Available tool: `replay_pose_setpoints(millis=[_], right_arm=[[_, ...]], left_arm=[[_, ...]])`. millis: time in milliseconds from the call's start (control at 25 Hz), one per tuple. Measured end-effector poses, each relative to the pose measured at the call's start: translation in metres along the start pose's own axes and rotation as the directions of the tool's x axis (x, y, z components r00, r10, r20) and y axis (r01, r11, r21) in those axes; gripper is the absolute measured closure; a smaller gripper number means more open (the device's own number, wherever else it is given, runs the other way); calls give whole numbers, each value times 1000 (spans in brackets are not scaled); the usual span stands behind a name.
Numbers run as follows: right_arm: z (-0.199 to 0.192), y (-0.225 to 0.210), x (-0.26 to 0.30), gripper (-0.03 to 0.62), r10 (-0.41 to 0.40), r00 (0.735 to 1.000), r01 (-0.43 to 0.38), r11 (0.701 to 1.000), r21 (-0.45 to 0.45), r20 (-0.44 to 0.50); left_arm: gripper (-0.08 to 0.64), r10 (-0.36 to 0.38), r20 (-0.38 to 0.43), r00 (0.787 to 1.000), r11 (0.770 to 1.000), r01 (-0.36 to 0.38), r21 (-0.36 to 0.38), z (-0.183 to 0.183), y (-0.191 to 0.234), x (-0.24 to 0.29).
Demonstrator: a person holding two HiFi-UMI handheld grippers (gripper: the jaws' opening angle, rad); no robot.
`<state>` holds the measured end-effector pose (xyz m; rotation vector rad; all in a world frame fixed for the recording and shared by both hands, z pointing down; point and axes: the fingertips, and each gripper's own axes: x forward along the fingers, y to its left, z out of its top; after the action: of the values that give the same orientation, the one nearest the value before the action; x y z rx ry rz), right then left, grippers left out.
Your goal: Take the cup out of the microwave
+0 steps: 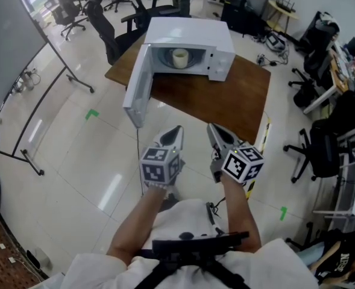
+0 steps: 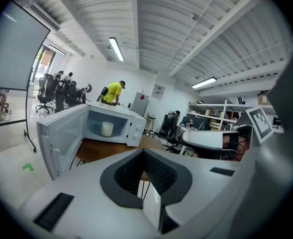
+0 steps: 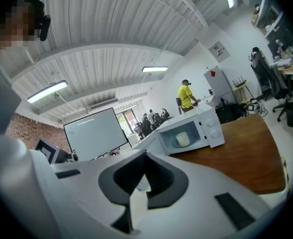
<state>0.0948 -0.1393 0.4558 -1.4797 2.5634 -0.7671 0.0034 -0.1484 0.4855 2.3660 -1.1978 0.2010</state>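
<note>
Both grippers are being held side by side in front of the microwave (image 1: pixel 189 34), well apart from it and short of the table (image 1: pixel 240 98) on which it is standing. The left gripper (image 1: pixel 175 132) is being held with its jaws together and nothing between them. The right gripper (image 1: pixel 216 132) is likewise being held shut and empty.

The door (image 1: pixel 136 92) is standing fully open at the microwave's left side, so the mouth of the microwave is being left clear. The cup (image 1: pixel 179 58) is standing upright inside the microwave, near the middle, untouched.

The reach is probably the step in hand. It is likely being done best if one gripper's jaws are being opened wide before the microwave's mouth is being entered, not inside it. The right gripper seems the better choice, since the door is crowding the microwave's left side. The jaws should be going in level and straight, closing round the cup's wall. The cup should then be raised only slightly and drawn straight out, with the microwave's frame not being knocked.
</note>
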Motion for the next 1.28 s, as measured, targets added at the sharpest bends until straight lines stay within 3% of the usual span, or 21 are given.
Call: replay_pose_setpoints(millis=[680, 1040, 1280], right_arm=[[4, -5, 77, 583, -26, 1000, 26, 1000, 11, -3], [15, -35, 115, 583, -18, 1000, 19, 999, 38, -7], [21, -70, 166, 581, 11, 998, -7, 998, 63, -59]], left_arm=[[569, -36, -13, 999, 999, 36, 3, 29, 61, 35], [569, -33, -21, 999, 999, 33, 7, 40, 76, 72], [569, -20, -25, 999, 1000, 20, -3, 60, 94, 115]])
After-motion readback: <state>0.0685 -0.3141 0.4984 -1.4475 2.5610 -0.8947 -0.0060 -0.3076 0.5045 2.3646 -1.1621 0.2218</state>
